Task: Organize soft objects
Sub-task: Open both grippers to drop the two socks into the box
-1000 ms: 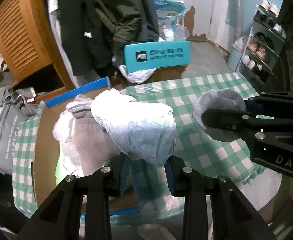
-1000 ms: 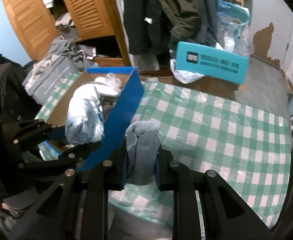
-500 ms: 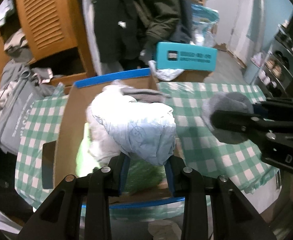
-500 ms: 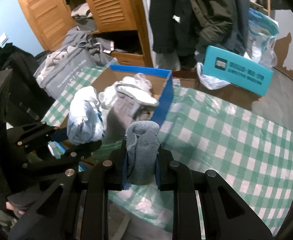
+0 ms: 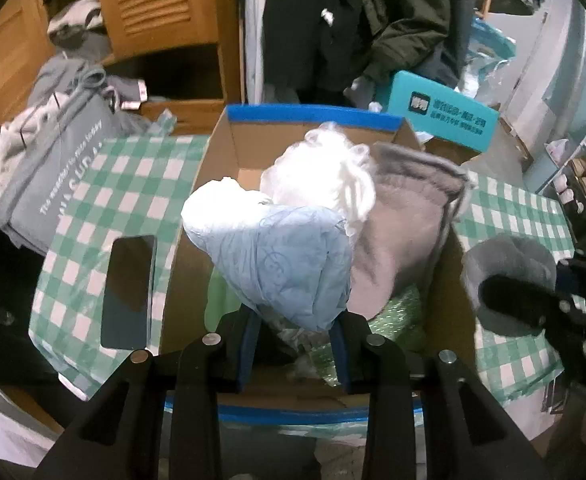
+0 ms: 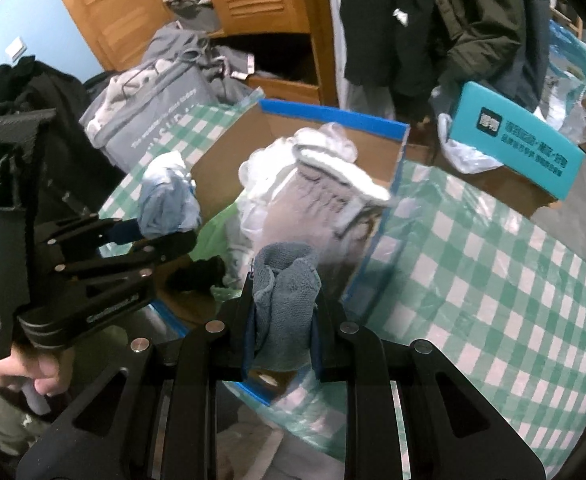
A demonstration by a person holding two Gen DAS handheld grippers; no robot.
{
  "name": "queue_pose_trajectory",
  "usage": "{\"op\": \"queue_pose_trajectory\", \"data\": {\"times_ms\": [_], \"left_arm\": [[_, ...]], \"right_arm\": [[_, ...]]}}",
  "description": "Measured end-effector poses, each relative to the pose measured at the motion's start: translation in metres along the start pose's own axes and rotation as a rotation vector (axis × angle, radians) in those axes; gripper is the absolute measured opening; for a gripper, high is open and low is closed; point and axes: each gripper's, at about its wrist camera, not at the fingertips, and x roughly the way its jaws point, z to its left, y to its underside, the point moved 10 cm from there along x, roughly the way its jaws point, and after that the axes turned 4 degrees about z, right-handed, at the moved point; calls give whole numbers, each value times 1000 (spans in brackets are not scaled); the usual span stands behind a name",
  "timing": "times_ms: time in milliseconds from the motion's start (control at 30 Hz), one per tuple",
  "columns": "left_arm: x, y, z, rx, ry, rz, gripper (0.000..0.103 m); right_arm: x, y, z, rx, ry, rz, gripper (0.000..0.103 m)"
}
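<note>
My left gripper (image 5: 295,322) is shut on a crumpled pale blue cloth (image 5: 277,256), held over the open cardboard box (image 5: 229,148) with blue-taped rims. The same cloth (image 6: 169,200) and left gripper (image 6: 153,236) show at the left of the right wrist view. My right gripper (image 6: 283,312) is shut on a folded grey towel (image 6: 285,292), just above the box's near right corner; the towel (image 5: 509,264) also shows at the right of the left wrist view. Inside the box lie a white plastic bag (image 5: 325,172), a mauve-grey garment (image 5: 405,224) and something green (image 5: 397,312).
The box stands on a green-and-white checked tablecloth (image 6: 493,264). A dark phone (image 5: 127,292) lies left of the box, beside a grey tote bag (image 5: 53,160). A teal carton (image 6: 517,144) sits behind the table. Hanging dark coats (image 5: 353,20) and a wooden wardrobe (image 5: 153,4) stand beyond.
Both grippers have swung left with their cloths. The blue cloth now hangs over the middle of the box, and the grey towel has come from over the tablecloth to the box's edge.
</note>
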Motion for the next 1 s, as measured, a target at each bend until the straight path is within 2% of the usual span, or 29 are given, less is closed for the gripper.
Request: {"op": "queue_pose_trajectory", "data": {"times_ms": [167,267,333,400,533,667,800,1000], "left_arm": [[12,6,9,-19,6,39,33],[15,8,12,-22,-1,52,40],[16,9,15,-28,-9,60,55],[15,9,17,-30,-21,56,56],[9,7,20,-31,-36,42,68],[-1,3,21,-28,-39,19,71],[-12,0,16,-22,-33,-7,76],[-26,-1,3,5,-17,-34,77]], "right_arm": [[20,3,13,-19,-14,40,20],[31,5,18,-25,-21,63,25],[37,7,18,-23,-24,75,29],[39,7,14,-9,-22,78,32],[35,4,10,8,-21,63,40],[24,-2,5,31,-27,31,53],[13,-5,1,44,-27,6,54],[-3,0,-9,49,-2,-22,56]]}}
